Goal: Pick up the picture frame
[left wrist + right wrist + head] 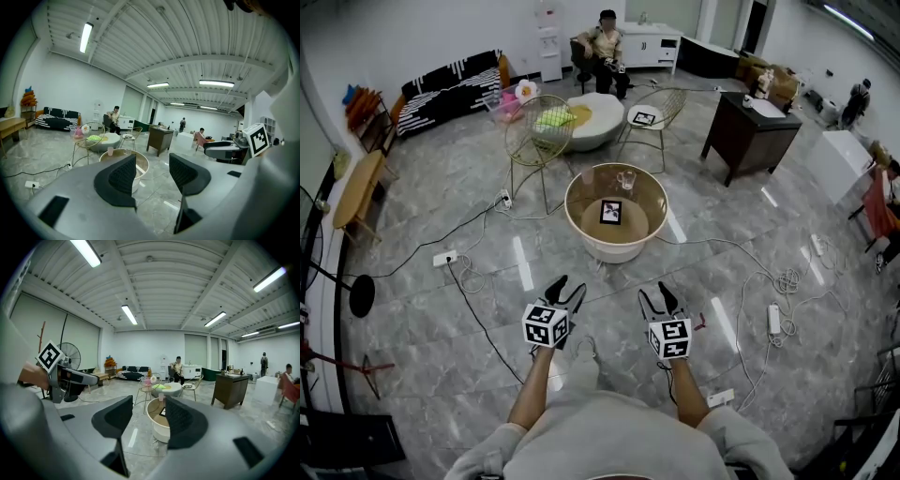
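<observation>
A small dark picture frame [611, 211] lies flat inside the round glass-topped table [581, 185], ahead of me. Only a sliver of that frame [162, 411] shows in the right gripper view, between the jaws. Both grippers hover over the floor well short of the table, held side by side. My left gripper [565, 290] is open with nothing between its fingers [123, 176]. The right gripper [657, 298] is open and empty too. A glass cup [626, 179] stands on the table top.
Two wire chairs [538, 131] stand behind the table, one holding a marker card [643, 118]. Cables and power strips [443, 258] trail over the marble floor on both sides. A dark desk [750, 131] is at the back right. A person sits [604, 51] far behind.
</observation>
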Demonstrator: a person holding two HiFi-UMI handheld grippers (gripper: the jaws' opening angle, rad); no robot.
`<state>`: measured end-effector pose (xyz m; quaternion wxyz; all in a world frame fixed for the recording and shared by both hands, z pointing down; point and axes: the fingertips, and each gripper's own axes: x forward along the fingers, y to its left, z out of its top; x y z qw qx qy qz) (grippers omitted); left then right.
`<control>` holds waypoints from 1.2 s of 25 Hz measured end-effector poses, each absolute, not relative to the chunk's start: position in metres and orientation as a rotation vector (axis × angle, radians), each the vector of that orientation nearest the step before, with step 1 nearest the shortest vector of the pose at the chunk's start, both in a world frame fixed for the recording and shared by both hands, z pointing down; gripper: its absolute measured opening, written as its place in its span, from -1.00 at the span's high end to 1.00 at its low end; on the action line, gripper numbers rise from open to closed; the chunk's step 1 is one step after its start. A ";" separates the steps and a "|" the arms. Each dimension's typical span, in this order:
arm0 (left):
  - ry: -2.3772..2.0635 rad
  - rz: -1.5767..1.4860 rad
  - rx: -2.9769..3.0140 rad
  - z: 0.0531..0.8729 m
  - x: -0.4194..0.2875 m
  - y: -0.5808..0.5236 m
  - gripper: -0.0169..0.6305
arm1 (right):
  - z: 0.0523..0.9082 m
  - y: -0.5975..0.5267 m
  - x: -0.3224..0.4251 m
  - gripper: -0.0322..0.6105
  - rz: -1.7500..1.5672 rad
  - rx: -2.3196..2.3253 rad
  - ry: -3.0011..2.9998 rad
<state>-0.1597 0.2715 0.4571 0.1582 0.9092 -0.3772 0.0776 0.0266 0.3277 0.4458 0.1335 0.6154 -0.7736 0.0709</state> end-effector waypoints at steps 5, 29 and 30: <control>-1.057 0.223 2.600 0.455 -0.162 0.216 0.26 | 0.444 0.275 0.026 0.22 0.229 1.806 -2.219; -0.936 0.209 2.642 0.453 -0.146 0.015 0.27 | 0.444 0.095 0.025 0.23 0.229 1.877 -2.129; -0.931 0.211 2.641 0.453 -0.145 0.012 0.27 | 0.446 0.093 0.025 0.23 0.234 1.875 -2.124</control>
